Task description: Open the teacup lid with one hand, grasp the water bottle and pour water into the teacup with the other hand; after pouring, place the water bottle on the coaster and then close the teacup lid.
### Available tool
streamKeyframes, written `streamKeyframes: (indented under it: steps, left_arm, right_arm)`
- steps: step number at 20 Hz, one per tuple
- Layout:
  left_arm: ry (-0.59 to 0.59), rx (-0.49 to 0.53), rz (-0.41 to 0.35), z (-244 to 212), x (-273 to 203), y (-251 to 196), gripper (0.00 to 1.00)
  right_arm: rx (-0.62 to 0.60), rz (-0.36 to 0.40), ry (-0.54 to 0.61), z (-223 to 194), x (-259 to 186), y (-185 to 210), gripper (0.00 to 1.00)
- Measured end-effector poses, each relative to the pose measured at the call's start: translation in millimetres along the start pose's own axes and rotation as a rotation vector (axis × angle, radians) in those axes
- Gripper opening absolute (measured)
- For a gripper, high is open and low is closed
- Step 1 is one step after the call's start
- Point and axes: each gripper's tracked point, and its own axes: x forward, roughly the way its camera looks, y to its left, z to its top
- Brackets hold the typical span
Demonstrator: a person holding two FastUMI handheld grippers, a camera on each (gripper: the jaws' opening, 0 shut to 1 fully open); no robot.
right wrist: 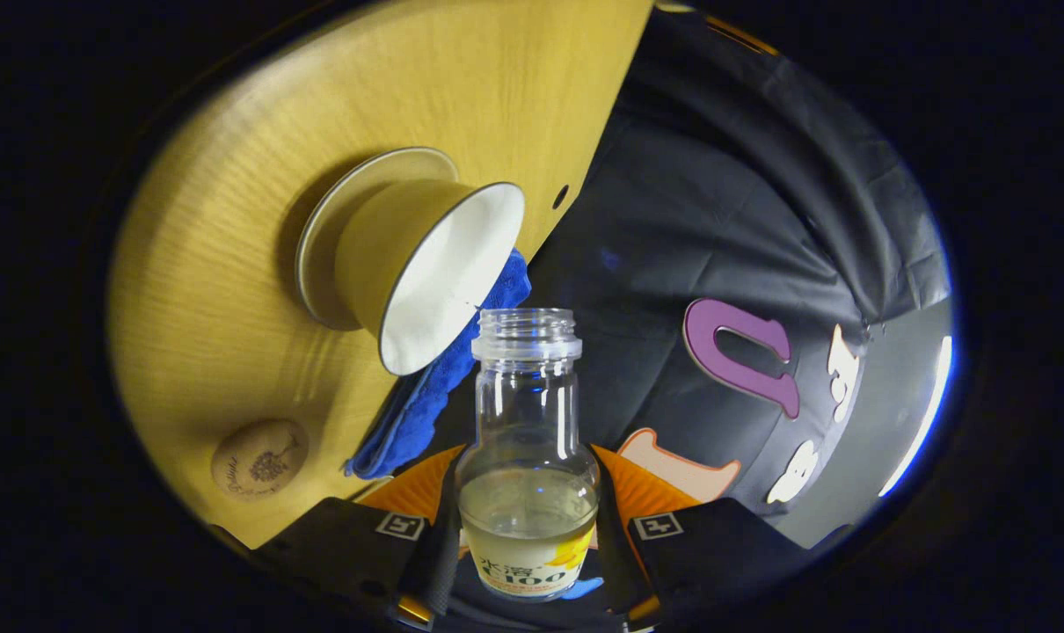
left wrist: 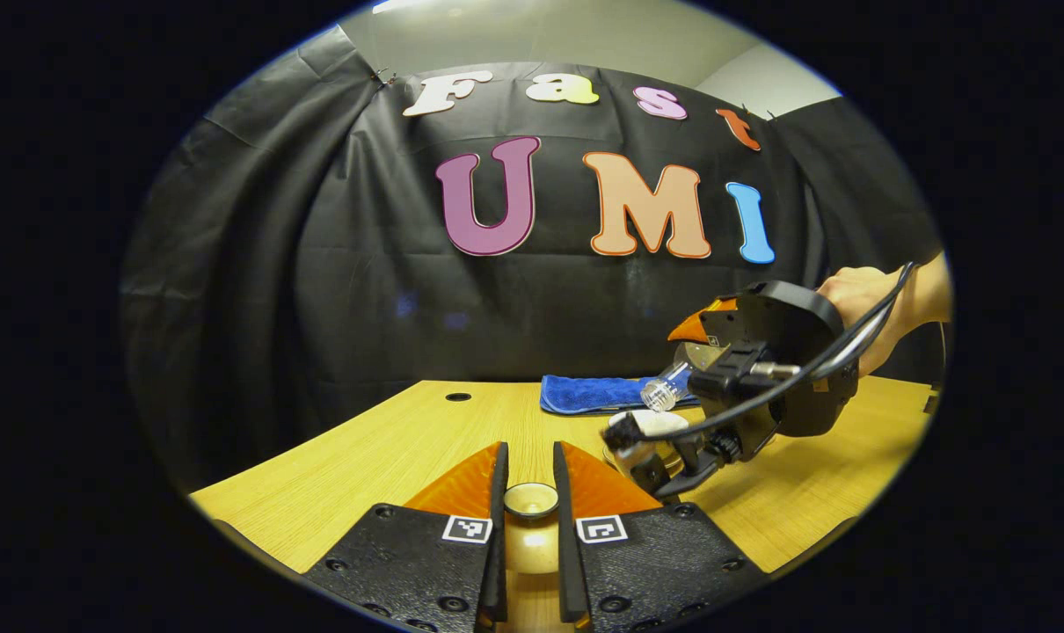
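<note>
Both claws are closed on something as I read my feeds. On the right gripper view, my right gripper [right wrist: 527, 519] has its two orange fingers [right wrist: 418, 488] pressed against the sides of the water bottle [right wrist: 527, 457], a clear glass bottle with no cap on its threaded neck and a little pale liquid lying low inside. That whole view is rolled over, so the table edge runs steeply across it. On the left gripper view I see the same gripper from outside, held by a hand [left wrist: 857, 303] at the right, with the bottle tipped so its open mouth points down and leftward.

Working from largest down: the wooden table [left wrist: 391, 448] spans the lower part of the left gripper view. A folded blue cloth [left wrist: 585, 393] lies toward its far edge, behind the bottle mouth. The teacup [right wrist: 426, 264] stands open on its saucer [right wrist: 321, 237], white inside and tan outside, with the bottle mouth close to its rim. A round wooden coaster [right wrist: 260, 459] lies on the table, apart from the cup.

My left gripper [left wrist: 531, 479] has its fingers drawn nearly together, gripping the teacup lid [left wrist: 532, 519] by its small round knob, above the table.
</note>
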Motion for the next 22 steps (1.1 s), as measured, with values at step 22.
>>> streamKeyframes:
  steps: [22]
  left_arm:
    - [0.004, -0.001, 0.019, -0.4, 1.3, 2.8, 0.2]
  right_arm:
    - [1.976, 0.0, 0.069, -80.0, -23.5, 46.7, 0.71]
